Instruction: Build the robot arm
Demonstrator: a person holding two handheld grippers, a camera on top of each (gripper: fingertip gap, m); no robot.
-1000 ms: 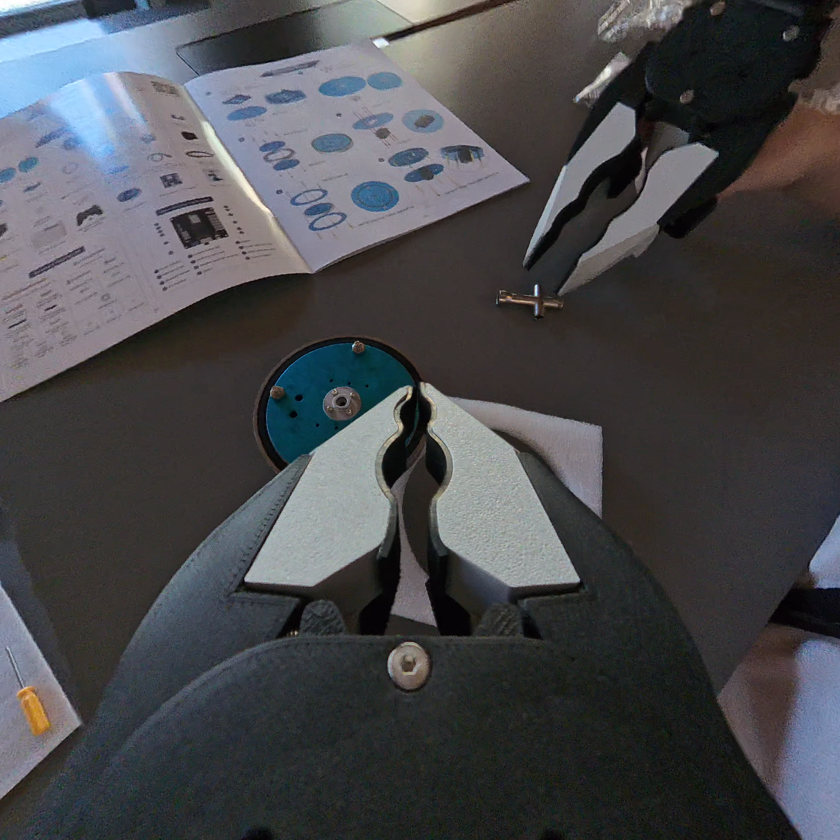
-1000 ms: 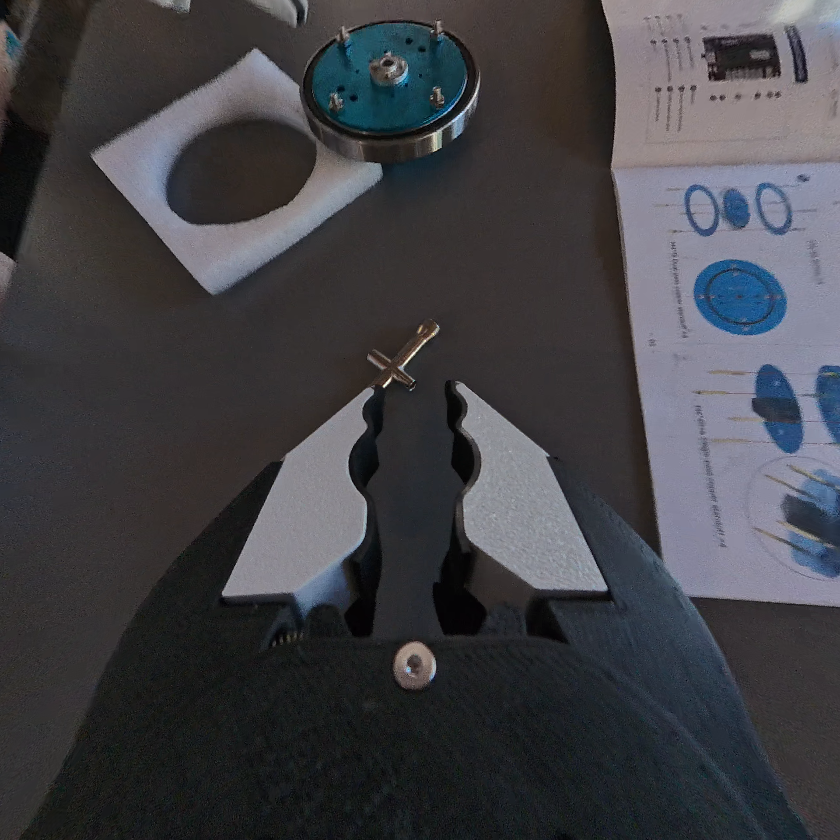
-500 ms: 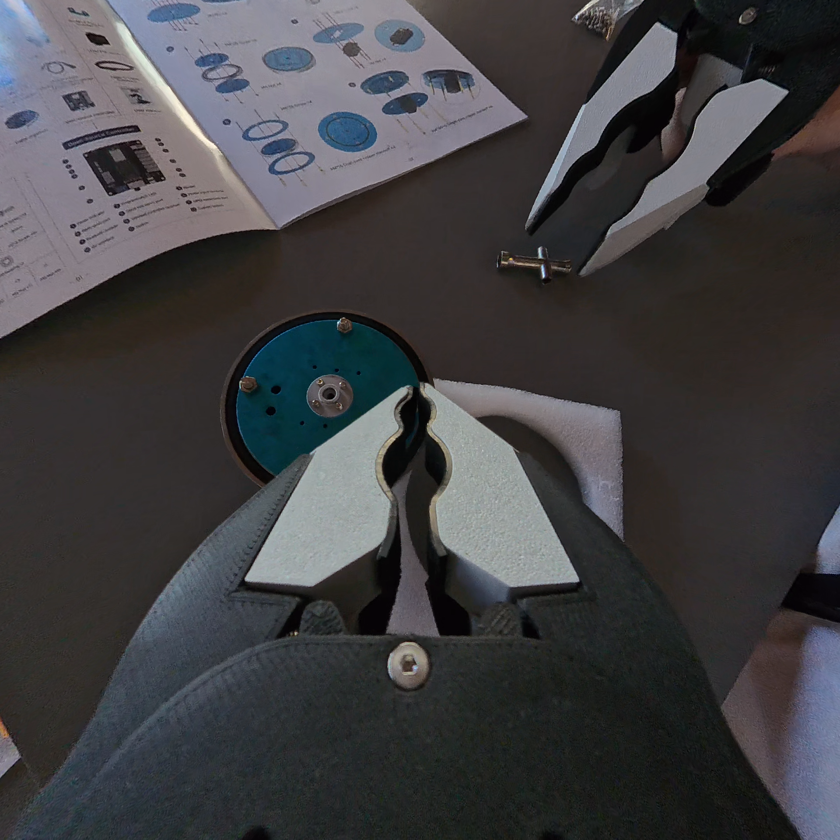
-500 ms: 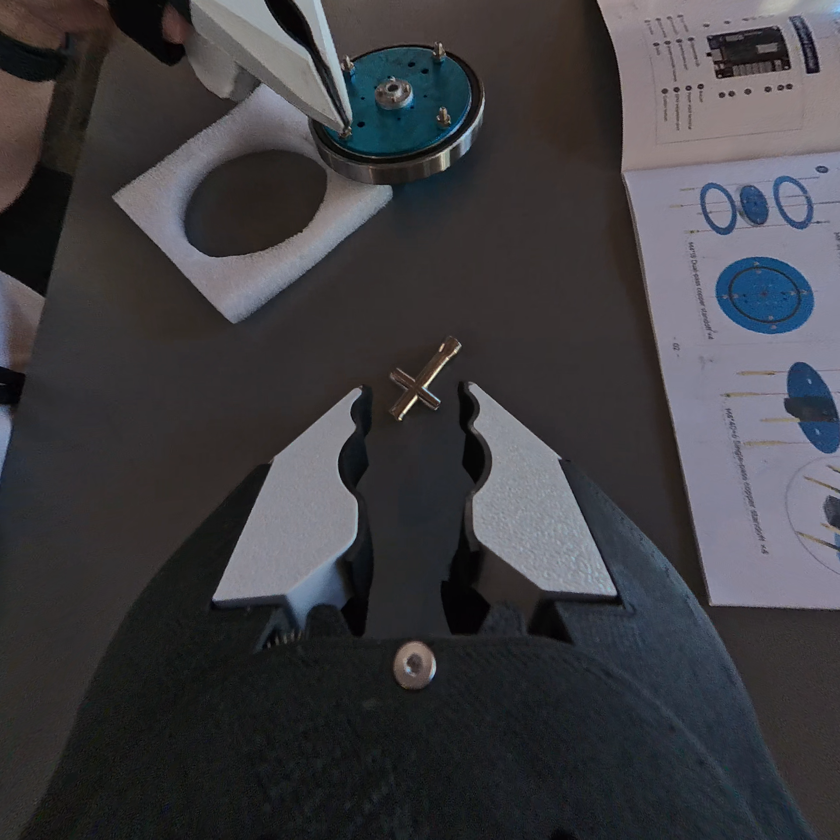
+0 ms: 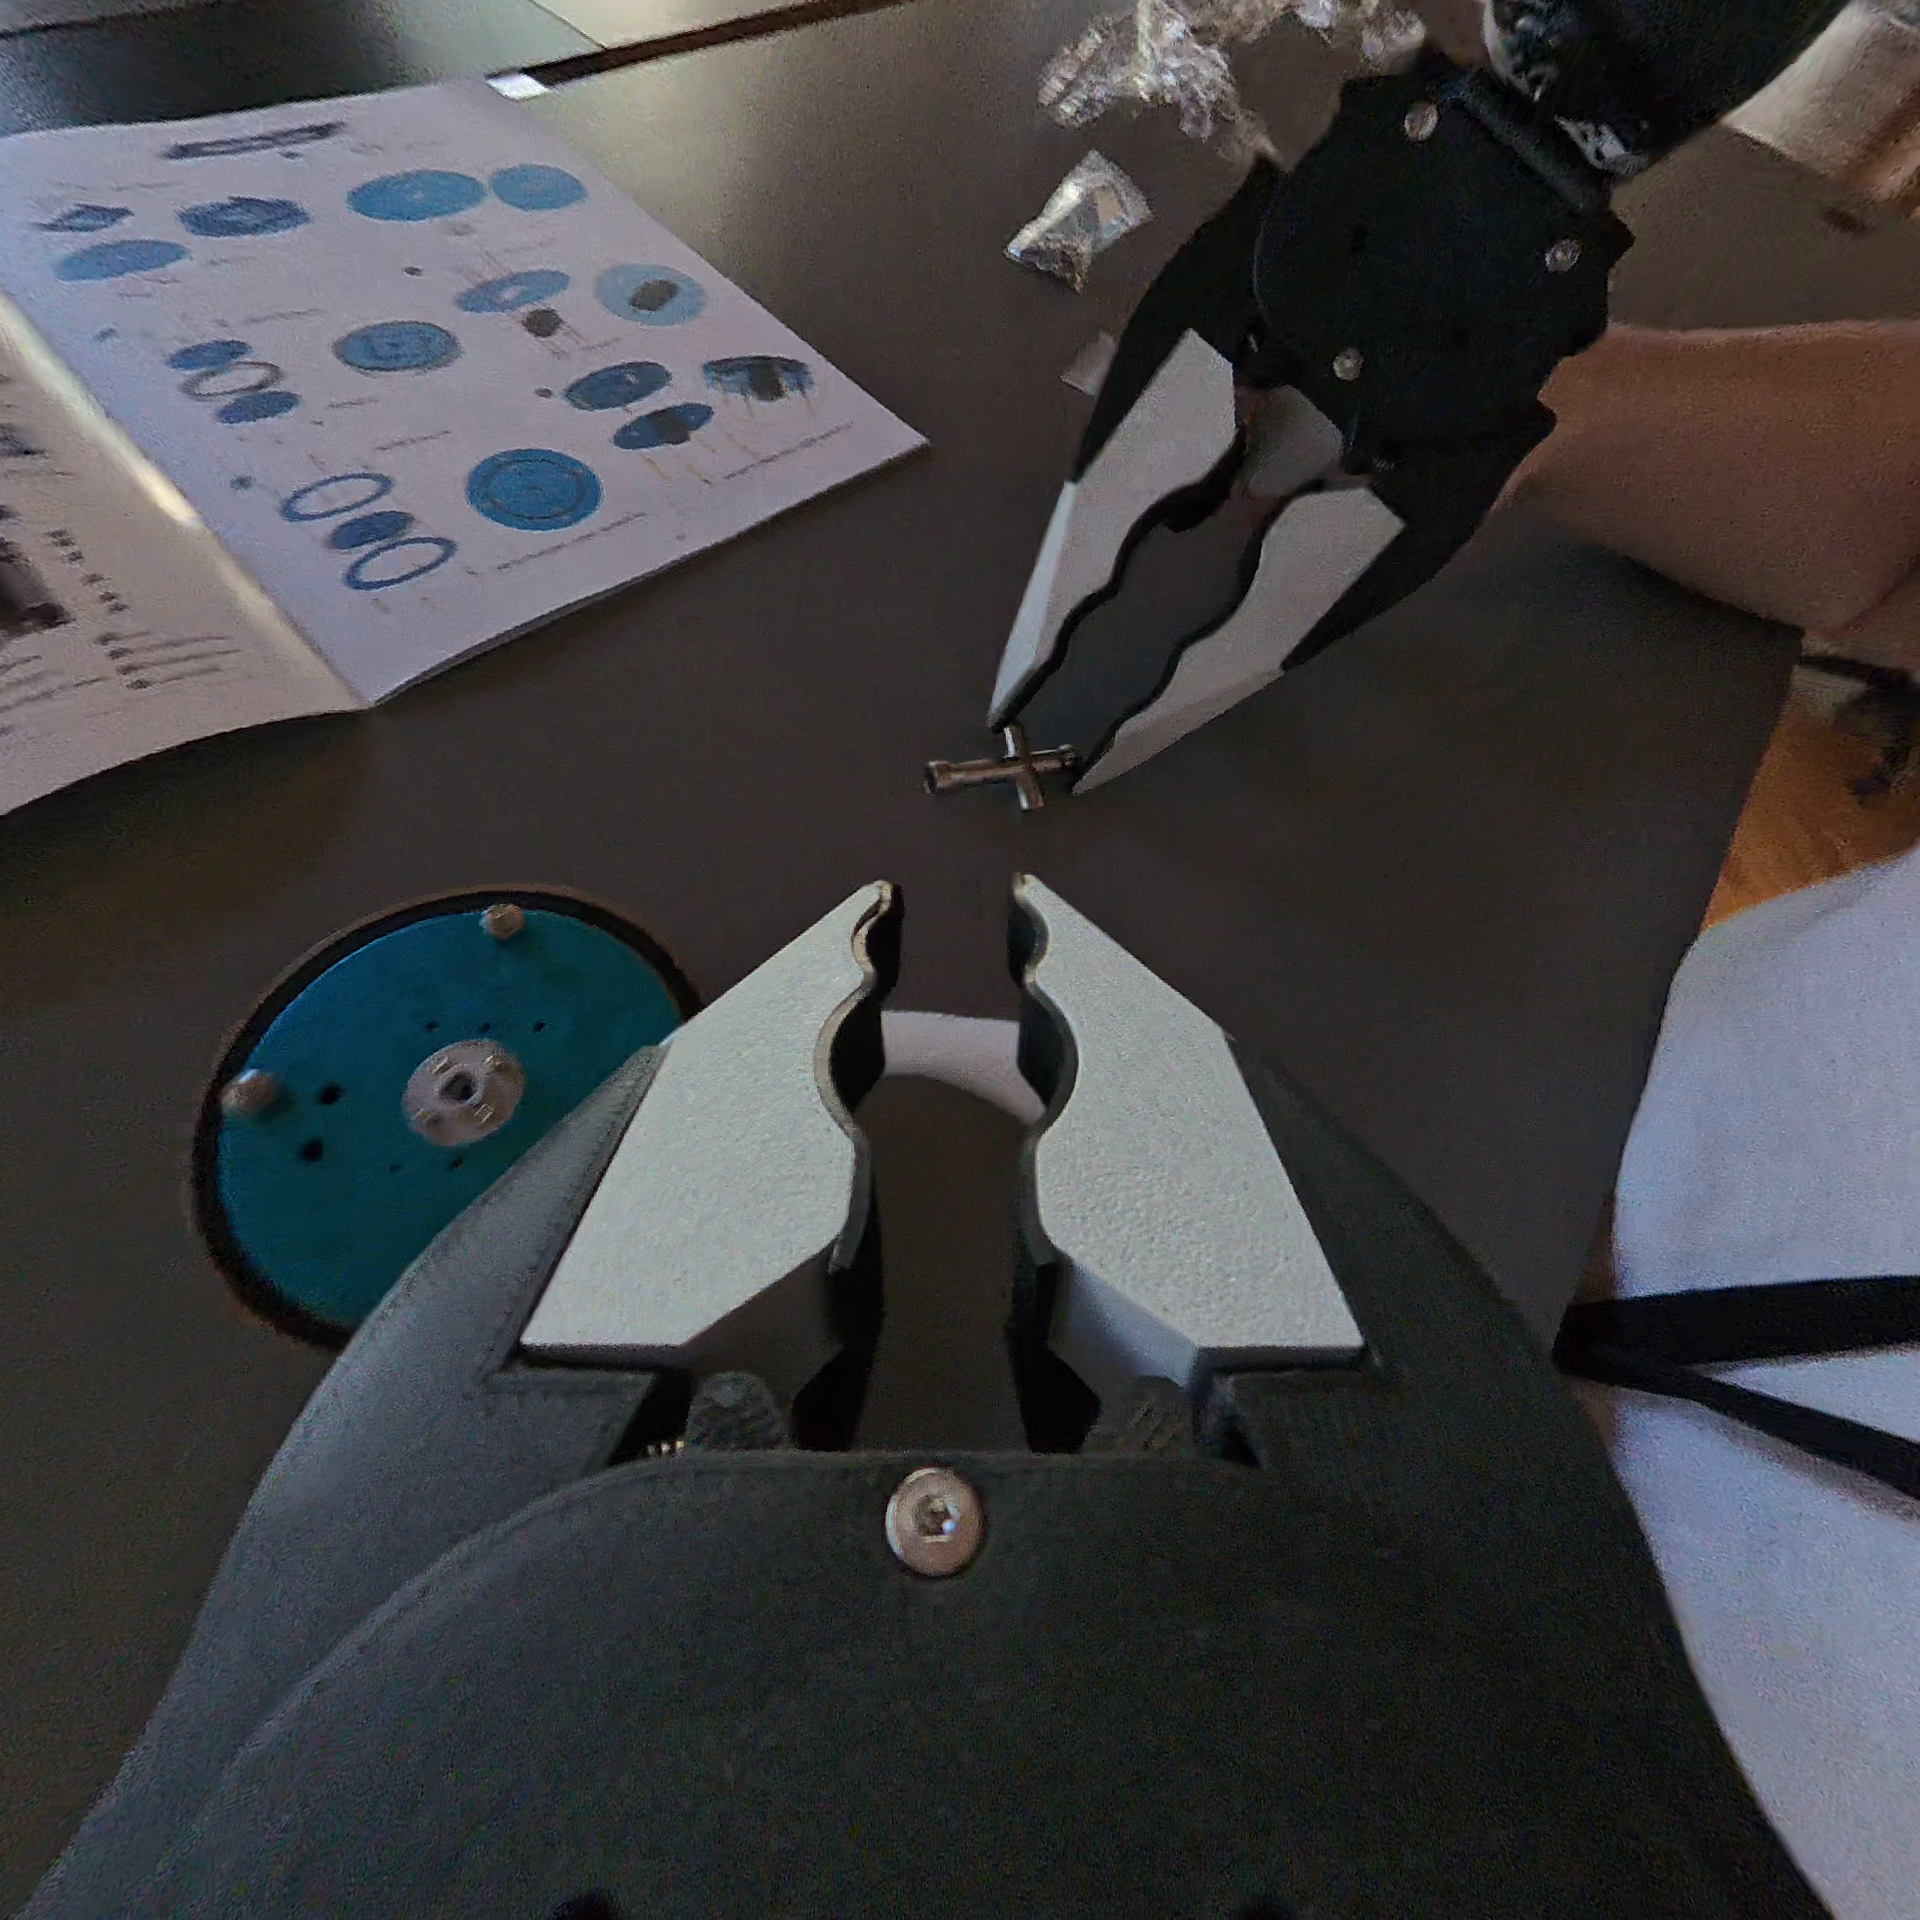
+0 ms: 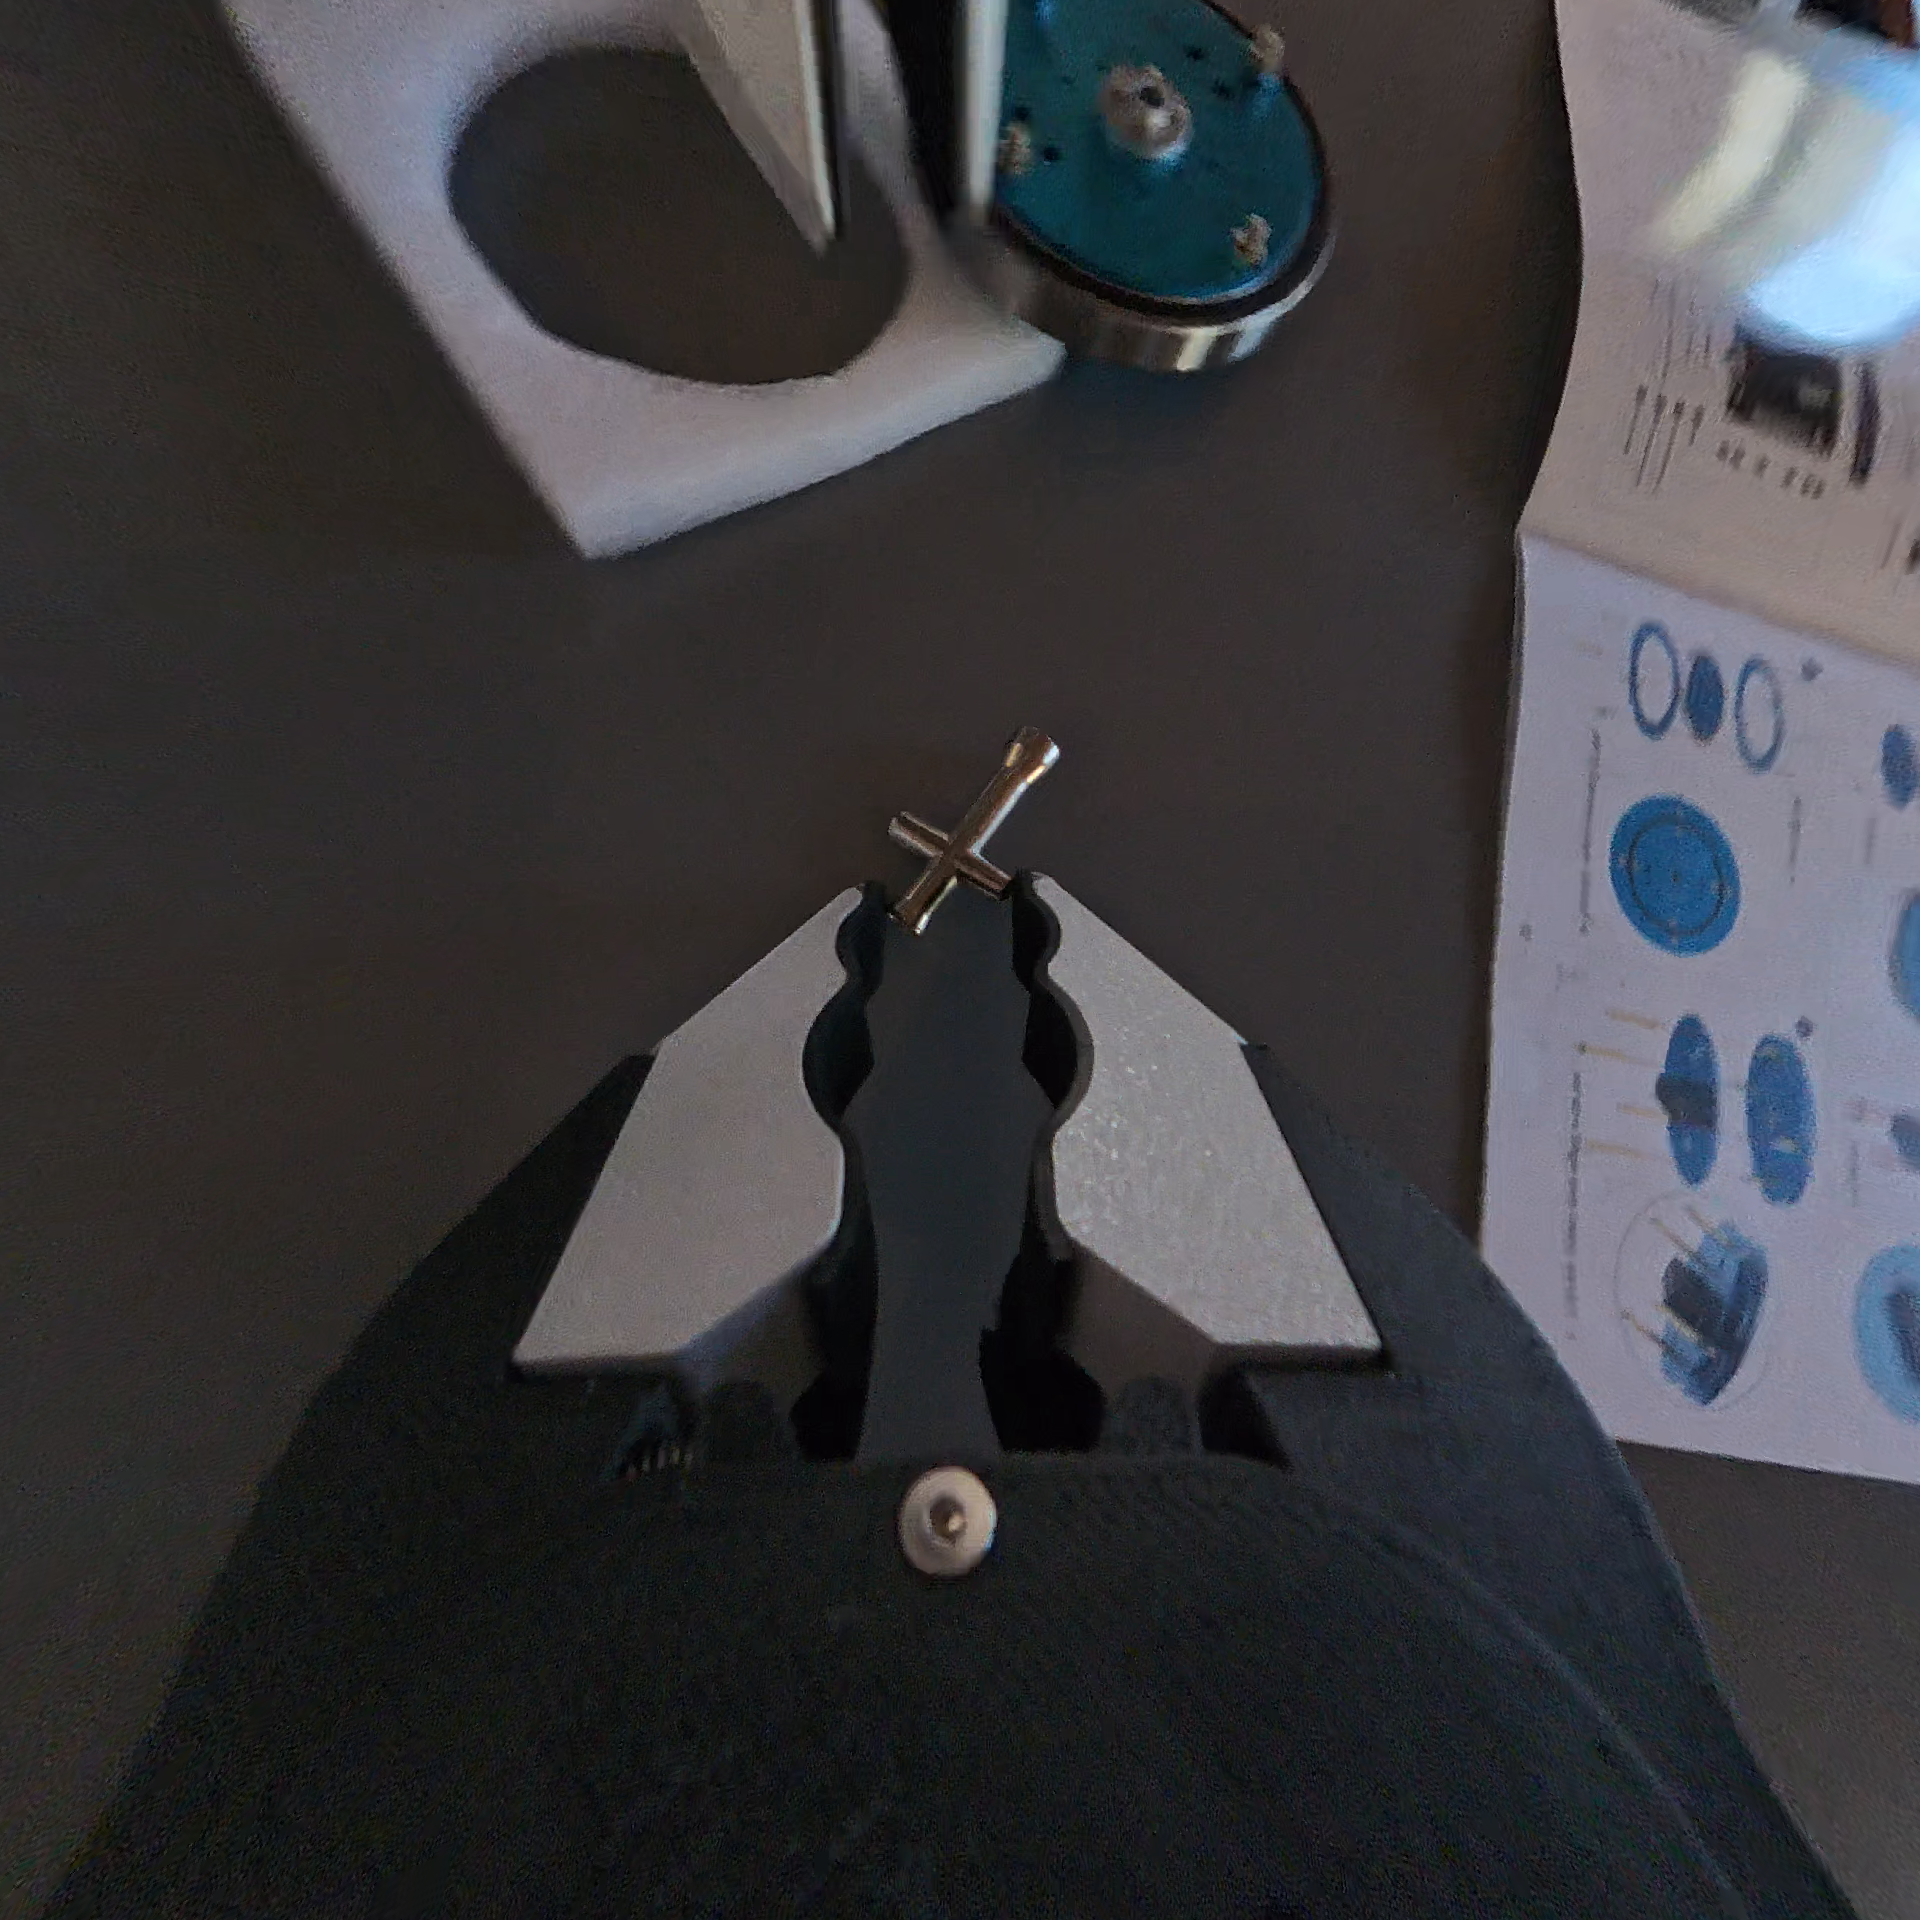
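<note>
A small silver cross-shaped wrench lies on the dark table. My right gripper has closed on it, one fingertip touching its stem end and the other a cross arm. In the left wrist view the wrench sits between the right gripper's tips. My left gripper is open and empty. It hovers over a white foam pad with a round hole, beside a blue metal disc with studs. The right wrist view shows the disc, the foam and the left gripper.
An open instruction booklet lies at the far left, and at the right in the right wrist view. Small clear bags of parts lie at the back. A person's forearm and white clothing are on the right, past the table edge. Spacing between my two grippers at the tips: around 10 centimetres. From the left gripper's tips to the foam is close to 5 centimetres. It is some 8 centimetres from my left tips to the disc. Seen from the left wrist view as well.
My left gripper has opened and shifted right, away from the blue disc. My right gripper opened wide, moved forward around the wrench, then narrowed onto it.
</note>
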